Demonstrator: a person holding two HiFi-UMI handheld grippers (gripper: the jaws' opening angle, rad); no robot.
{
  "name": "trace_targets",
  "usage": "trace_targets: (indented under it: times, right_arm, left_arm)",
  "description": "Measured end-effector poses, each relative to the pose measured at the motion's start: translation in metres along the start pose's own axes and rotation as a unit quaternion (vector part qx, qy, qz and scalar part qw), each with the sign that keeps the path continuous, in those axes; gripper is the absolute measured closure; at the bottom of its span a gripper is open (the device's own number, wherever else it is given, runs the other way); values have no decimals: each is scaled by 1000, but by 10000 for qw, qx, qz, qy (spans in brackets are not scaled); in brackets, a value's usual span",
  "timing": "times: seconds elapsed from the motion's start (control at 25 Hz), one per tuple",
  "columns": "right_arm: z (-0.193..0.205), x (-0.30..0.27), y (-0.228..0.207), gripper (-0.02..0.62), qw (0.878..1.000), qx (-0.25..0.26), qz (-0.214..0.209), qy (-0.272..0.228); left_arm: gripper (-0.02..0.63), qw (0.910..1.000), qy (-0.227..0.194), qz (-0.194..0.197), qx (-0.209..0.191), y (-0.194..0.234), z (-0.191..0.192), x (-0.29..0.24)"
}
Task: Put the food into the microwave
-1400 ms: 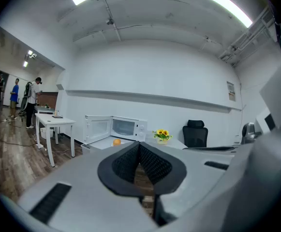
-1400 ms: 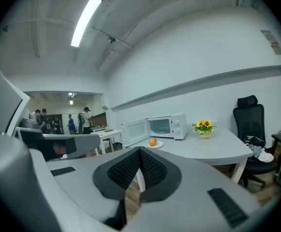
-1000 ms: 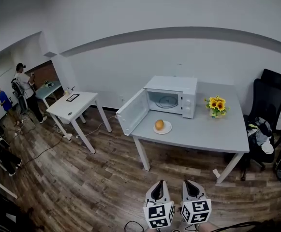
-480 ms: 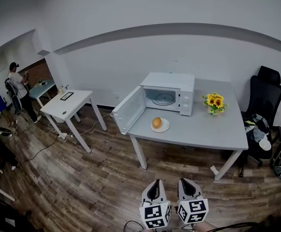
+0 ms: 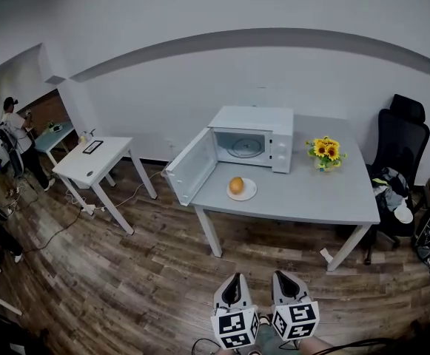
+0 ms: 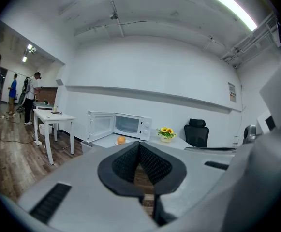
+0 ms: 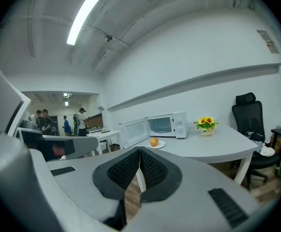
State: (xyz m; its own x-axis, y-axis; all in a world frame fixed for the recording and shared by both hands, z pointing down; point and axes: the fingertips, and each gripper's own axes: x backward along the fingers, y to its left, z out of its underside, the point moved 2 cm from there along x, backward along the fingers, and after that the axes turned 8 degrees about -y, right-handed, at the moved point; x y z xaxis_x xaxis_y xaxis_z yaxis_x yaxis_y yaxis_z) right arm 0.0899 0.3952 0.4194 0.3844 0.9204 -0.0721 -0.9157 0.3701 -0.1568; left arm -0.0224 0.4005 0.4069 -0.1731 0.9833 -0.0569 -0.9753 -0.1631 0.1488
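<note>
An orange food item (image 5: 235, 186) lies on a white plate (image 5: 246, 193) on the grey table (image 5: 303, 198), just in front of the white microwave (image 5: 255, 137), whose door (image 5: 188, 166) hangs open to the left. The same orange (image 6: 121, 139) (image 7: 154, 141) shows far off in both gripper views. My left gripper (image 5: 234, 280) and right gripper (image 5: 285, 277) are side by side at the bottom of the head view, well short of the table. Both are shut with nothing between their pads.
A pot of sunflowers (image 5: 324, 151) stands to the right of the microwave. A black office chair (image 5: 401, 148) is at the table's right end. A smaller white table (image 5: 92, 164) stands to the left, with people (image 5: 12, 132) beyond it. Cables lie on the wood floor.
Both grippers and the head camera have drifted toward the table; the microwave and plate sit slightly higher and further left in the head view. Both grippers stay shut.
</note>
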Motion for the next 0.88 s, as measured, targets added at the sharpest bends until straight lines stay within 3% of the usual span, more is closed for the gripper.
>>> trace_targets:
  times: [0.88]
  right_arm:
    - [-19, -141, -46, 578, 9996, -122, -177, 169]
  left_arm:
    - [609, 9998, 89, -125, -149, 26, -15, -137]
